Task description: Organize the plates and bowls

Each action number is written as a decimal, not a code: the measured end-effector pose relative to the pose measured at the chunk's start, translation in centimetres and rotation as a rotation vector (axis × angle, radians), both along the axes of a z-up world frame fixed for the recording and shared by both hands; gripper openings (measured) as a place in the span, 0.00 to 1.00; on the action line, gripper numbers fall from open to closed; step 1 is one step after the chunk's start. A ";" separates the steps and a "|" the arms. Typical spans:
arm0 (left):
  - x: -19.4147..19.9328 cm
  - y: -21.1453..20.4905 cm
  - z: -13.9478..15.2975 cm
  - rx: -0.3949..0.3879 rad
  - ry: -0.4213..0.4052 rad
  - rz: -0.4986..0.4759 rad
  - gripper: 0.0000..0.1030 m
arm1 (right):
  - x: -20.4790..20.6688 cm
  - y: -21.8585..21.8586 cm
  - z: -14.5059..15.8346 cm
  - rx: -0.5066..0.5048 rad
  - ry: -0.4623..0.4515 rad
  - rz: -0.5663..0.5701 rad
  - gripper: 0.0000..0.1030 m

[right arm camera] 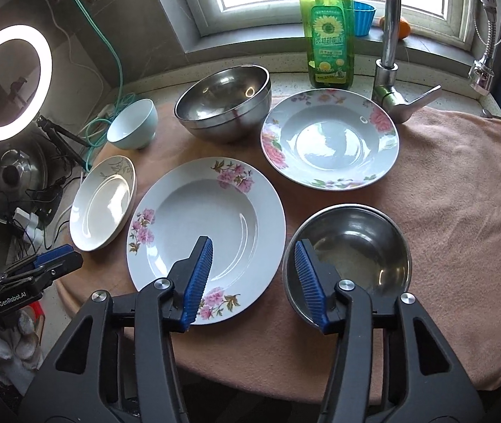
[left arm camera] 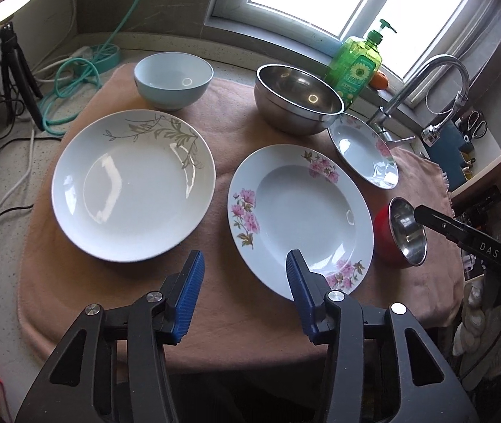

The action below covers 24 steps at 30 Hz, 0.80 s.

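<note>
Left wrist view: I see all dishes lying separately on the pink towel (left arm camera: 236, 320) that covers the tabletop; nothing is stacked, so I judge the task barely begun. My landmark is the pink-flowered plate (left arm camera: 300, 218). The leaf-patterned plate (left arm camera: 134, 185) lies left of it, just apart. The pale blue bowl (left arm camera: 173, 79) and the large steel bowl (left arm camera: 298, 104) stand behind it. A second flowered plate (left arm camera: 363, 151) lies behind it to the right, its far rim hidden by the large steel bowl. The small red-sided steel bowl (left arm camera: 400, 232) sits just right of it. The left gripper (left arm camera: 245, 268) hovers spread and empty over the landmark plate's near-left rim.

Right wrist view: The right gripper (right arm camera: 252, 257) is spread and empty, poised between the pink-flowered plate (right arm camera: 206, 236) and the small steel bowl (right arm camera: 352, 257), one fingertip over each. The left gripper (right arm camera: 51, 259) shows at the landmark plate's left, beside the leaf-patterned plate (right arm camera: 104, 202). All plates and bowls remain to be grouped.
</note>
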<state>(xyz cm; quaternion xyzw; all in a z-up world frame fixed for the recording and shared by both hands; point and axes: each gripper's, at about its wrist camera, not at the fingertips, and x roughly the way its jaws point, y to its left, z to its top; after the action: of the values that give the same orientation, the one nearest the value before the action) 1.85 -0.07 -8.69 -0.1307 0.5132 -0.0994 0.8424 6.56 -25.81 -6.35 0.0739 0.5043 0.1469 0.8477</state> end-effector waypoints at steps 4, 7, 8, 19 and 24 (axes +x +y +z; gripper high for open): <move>-0.5 0.3 -0.9 -0.028 0.032 0.015 0.41 | 1.7 0.3 -0.9 0.025 0.045 0.042 0.40; -0.6 0.5 -1.7 -0.048 0.058 0.030 0.36 | 2.8 0.4 -1.3 0.013 0.057 0.067 0.38; -0.7 0.5 -2.1 -0.057 0.070 0.035 0.36 | 3.2 0.5 -1.5 0.010 0.066 0.075 0.38; -0.2 0.4 -4.4 -0.122 0.128 0.081 0.24 | 7.0 0.5 -4.0 -0.018 0.174 0.139 0.34; 0.0 0.3 -5.0 -0.148 0.142 0.100 0.19 | 8.3 0.4 -5.1 -0.013 0.222 0.152 0.32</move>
<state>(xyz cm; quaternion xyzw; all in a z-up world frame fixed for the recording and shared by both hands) 1.82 0.22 -13.72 -0.2250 0.5558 -0.0854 0.7957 14.83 -25.38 -11.46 0.0456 0.6002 0.1981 0.7736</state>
